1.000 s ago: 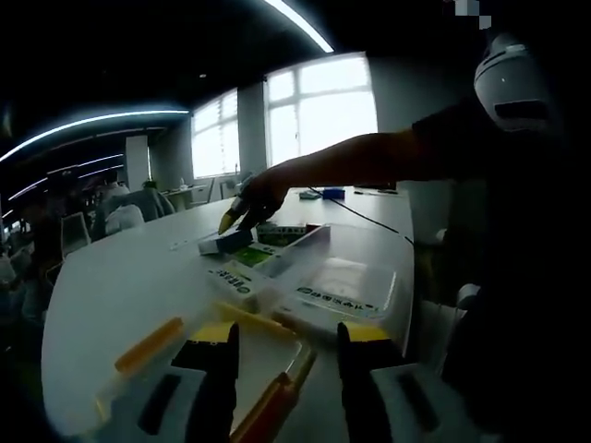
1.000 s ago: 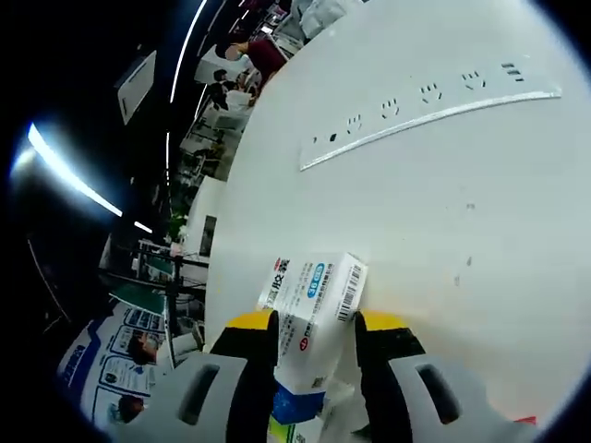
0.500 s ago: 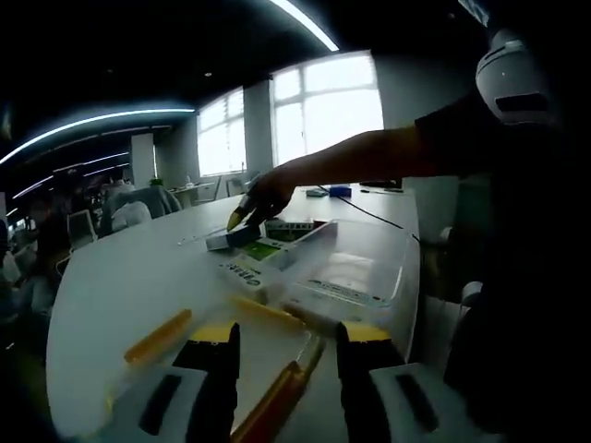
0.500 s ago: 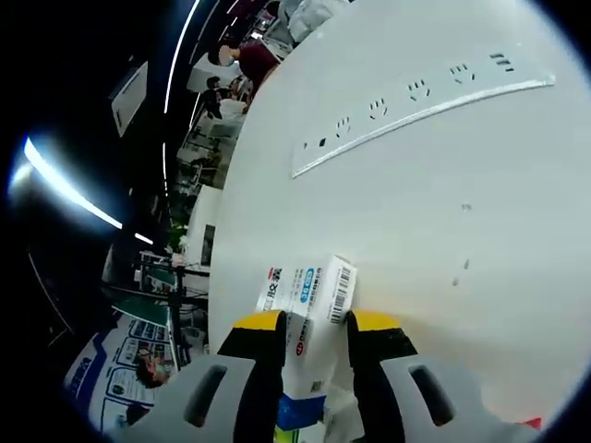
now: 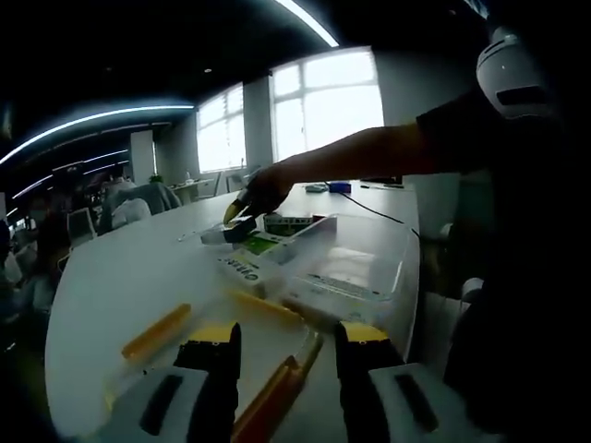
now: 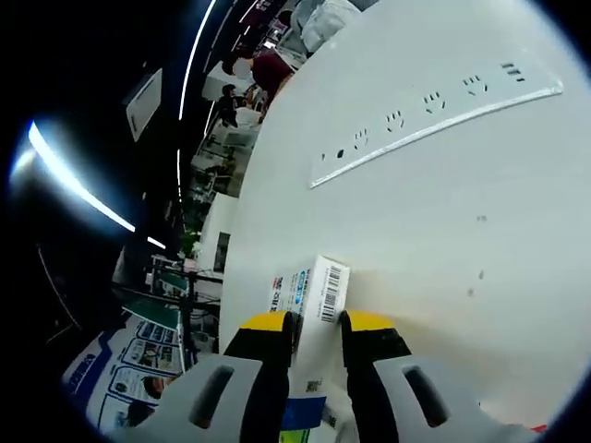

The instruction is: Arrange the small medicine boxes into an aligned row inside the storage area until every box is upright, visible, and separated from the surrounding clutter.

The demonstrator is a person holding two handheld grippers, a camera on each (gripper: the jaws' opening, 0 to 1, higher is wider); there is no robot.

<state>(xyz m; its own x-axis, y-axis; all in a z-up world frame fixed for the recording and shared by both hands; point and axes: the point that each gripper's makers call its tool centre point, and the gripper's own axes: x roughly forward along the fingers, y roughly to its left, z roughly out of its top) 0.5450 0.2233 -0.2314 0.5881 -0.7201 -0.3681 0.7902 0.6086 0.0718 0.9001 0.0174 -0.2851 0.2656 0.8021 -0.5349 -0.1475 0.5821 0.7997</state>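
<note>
The right gripper (image 6: pixel 312 323) is clenched on 1 small medicine box (image 6: pixel 310 292), its yellow-tipped jaws pressed against the box's 2 sides, above the white table (image 6: pixel 443 212). In the left gripper view the same box (image 5: pixel 228 233) sits at the end of the person's outstretched arm (image 5: pixel 369 157), just over the far end of the clear storage bin (image 5: pixel 355 277), which stands toward the table's near right edge. More boxes lie inside the bin, a green-and-white one (image 5: pixel 251 261) among them, flat rather than upright.

The left gripper (image 5: pixel 280 343) hangs released with nothing between its jaws, above clear lids with yellow latches (image 5: pixel 157 330) near the table's front edge.

Risks, as I judge them: the grip takes the box low, so it could pivot or slip on release and land flat; lowering it among the lying boxes could knock them further out of line.

Writing: the held box shows a barcode and blue-and-red print too small to read. A long recessed socket strip (image 6: pixel 434 115) runs across the table beyond it.
</note>
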